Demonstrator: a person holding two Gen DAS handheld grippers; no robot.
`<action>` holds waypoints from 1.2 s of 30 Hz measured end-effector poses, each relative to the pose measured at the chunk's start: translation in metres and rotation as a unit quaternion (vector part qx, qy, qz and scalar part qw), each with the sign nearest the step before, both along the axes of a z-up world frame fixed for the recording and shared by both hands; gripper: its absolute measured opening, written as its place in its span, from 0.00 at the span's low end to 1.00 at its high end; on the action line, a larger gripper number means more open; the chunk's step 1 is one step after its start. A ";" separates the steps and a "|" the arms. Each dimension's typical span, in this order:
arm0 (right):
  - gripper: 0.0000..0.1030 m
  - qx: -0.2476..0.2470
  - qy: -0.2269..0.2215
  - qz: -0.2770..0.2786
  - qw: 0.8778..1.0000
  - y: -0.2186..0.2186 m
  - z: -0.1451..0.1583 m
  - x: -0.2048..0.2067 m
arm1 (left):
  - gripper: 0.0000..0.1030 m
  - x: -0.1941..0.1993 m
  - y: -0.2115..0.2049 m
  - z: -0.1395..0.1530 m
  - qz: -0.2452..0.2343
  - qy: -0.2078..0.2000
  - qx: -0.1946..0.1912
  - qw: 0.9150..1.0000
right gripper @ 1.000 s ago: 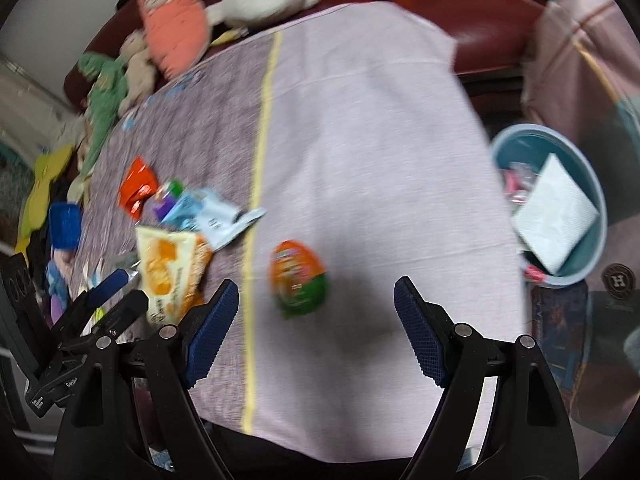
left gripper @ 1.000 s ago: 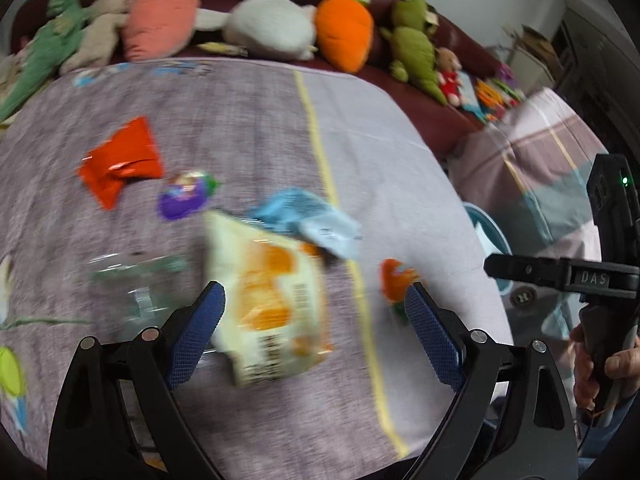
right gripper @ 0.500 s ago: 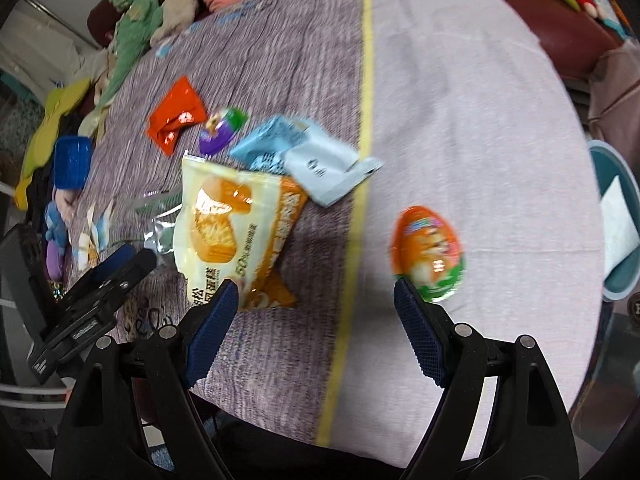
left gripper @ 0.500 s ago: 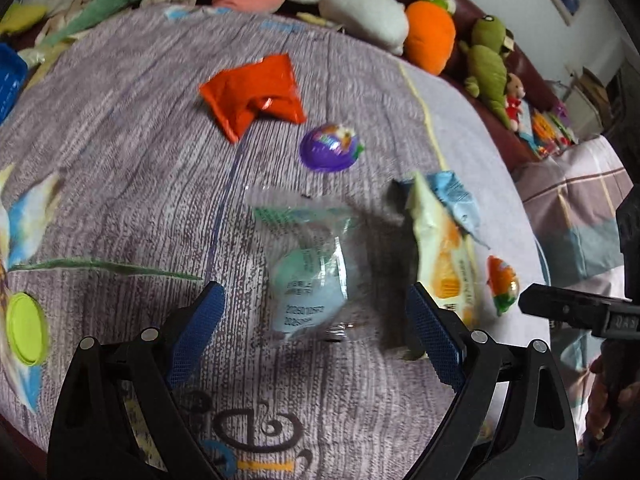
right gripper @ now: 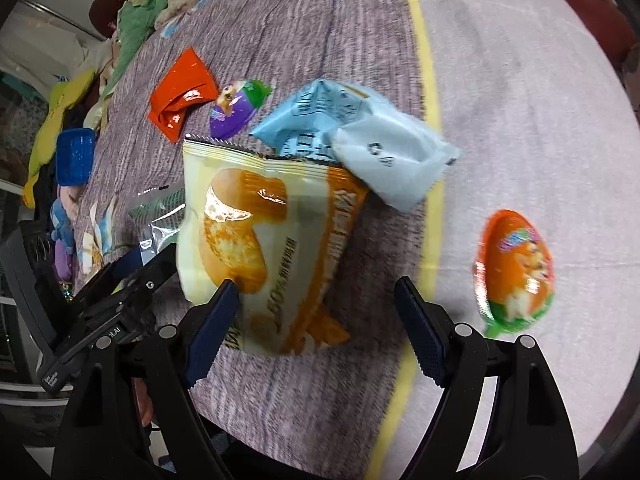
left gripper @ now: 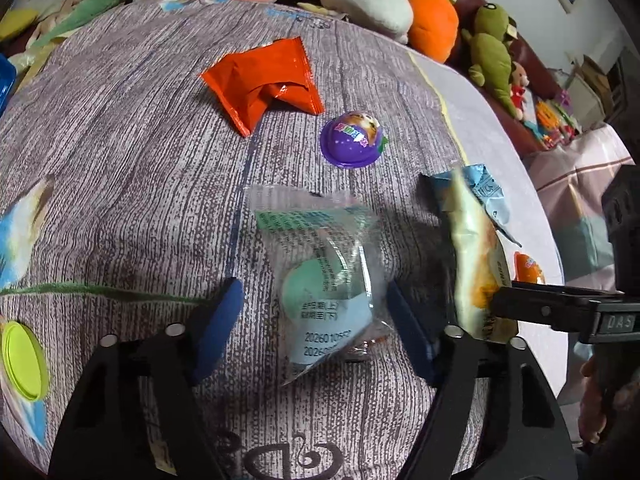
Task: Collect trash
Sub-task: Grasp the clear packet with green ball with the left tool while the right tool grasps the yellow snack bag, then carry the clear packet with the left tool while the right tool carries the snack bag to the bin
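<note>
A clear plastic packet with pale green contents lies on the cloth between the blue pads of my left gripper. Its jaws are closing, and a small gap still shows on each side of the packet. My right gripper stands open low over a yellow and orange cake packet, and its left pad overlaps the packet's edge. A light blue wrapper rests on the cake packet's far corner. Further off lie a red wrapper, a purple egg capsule and an orange egg capsule.
The table carries a purple-grey cloth with a yellow stripe. Plush toys line the dark red sofa behind it. A yellow-green lid lies at the near left, and a blue basket sits beyond the table's left edge.
The left gripper swung left to the clear packet, sank over it, and its jaws have narrowed. The right gripper shifted left and lower; the orange egg now lies outside its right finger.
</note>
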State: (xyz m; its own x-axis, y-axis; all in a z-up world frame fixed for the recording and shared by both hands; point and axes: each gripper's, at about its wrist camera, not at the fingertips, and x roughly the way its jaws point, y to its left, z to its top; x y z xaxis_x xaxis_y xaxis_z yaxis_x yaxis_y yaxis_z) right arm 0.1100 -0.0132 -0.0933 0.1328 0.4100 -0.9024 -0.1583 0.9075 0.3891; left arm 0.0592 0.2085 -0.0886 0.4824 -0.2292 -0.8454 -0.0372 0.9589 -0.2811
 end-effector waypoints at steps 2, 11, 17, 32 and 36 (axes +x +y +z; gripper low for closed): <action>0.74 0.008 0.000 0.009 1.000 0.009 -0.004 0.001 | 0.67 -0.001 -0.001 0.000 -0.003 0.001 0.001 1.000; 0.26 0.027 -0.006 0.040 0.999 0.025 -0.009 -0.005 | 0.50 -0.004 -0.008 0.008 0.009 -0.005 0.002 1.000; 0.25 0.028 -0.044 0.047 0.998 0.015 0.015 -0.013 | 0.50 -0.009 -0.015 0.023 0.008 -0.015 -0.004 1.000; 0.25 0.024 -0.101 -0.020 0.994 -0.068 0.056 -0.018 | 0.50 -0.001 -0.090 0.061 -0.050 -0.047 0.000 0.998; 0.25 0.021 -0.108 -0.049 0.993 -0.102 0.062 -0.021 | 0.50 0.004 -0.121 0.066 -0.078 -0.052 0.000 0.996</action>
